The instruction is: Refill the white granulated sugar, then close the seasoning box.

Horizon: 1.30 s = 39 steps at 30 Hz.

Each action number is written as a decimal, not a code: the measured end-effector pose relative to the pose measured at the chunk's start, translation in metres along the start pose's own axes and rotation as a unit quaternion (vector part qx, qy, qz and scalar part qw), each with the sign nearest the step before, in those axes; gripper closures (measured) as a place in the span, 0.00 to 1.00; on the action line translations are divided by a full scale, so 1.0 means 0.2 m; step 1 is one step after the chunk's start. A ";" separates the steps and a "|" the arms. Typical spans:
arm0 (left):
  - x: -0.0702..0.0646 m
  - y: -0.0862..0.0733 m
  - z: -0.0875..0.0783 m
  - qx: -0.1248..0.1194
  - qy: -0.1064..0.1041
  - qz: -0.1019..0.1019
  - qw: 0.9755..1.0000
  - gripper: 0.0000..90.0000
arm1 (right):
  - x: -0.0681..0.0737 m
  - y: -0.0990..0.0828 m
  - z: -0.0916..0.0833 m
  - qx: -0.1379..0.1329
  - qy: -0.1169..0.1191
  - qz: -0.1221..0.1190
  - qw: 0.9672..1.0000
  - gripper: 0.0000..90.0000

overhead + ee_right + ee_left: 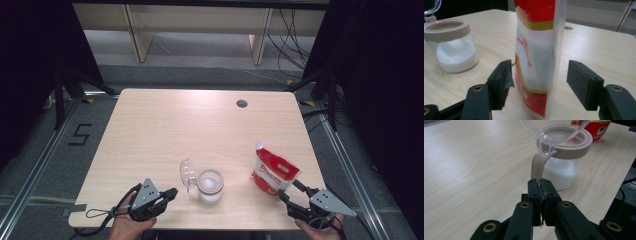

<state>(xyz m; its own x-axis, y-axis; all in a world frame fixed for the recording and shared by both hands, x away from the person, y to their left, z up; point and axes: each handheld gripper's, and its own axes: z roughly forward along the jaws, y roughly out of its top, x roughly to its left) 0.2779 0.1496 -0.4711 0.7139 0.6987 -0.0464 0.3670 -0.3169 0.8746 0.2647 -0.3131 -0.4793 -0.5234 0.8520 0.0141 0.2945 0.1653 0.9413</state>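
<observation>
Near the front edge of the worktop our left gripper is clamped on the beige handle of the glass jar, whose clear lid stands flipped open on its left. The jar looks stiff, slick and breakable, so the handle seems the safest hold. To the right, our right gripper has its jaws apart on either side of the upright red pouch, not pressing it; the pouch looks soft and crumply, best pinched at mid-body
</observation>
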 end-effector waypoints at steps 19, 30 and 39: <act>0.00 0.11 -0.02 -0.009 -0.006 0.020 1.000 0.99 | 0.01 -0.02 -0.03 0.002 0.004 -0.018 1.000 0.42; 0.00 0.17 -0.01 -0.013 -0.007 0.031 0.999 0.99 | 0.01 -0.02 -0.04 0.008 0.009 -0.023 1.000 0.42; -0.01 0.19 0.00 -0.023 -0.005 0.024 0.999 0.99 | 0.01 -0.02 -0.04 0.009 0.010 -0.020 1.000 0.42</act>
<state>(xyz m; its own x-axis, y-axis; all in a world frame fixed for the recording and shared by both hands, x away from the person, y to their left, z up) 0.2911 0.1360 -0.4374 0.7361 0.6768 -0.0085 0.3047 -0.3202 0.8970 0.2569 -0.3154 -0.4805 -0.5500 0.8350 -0.0163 0.2871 0.2074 0.9352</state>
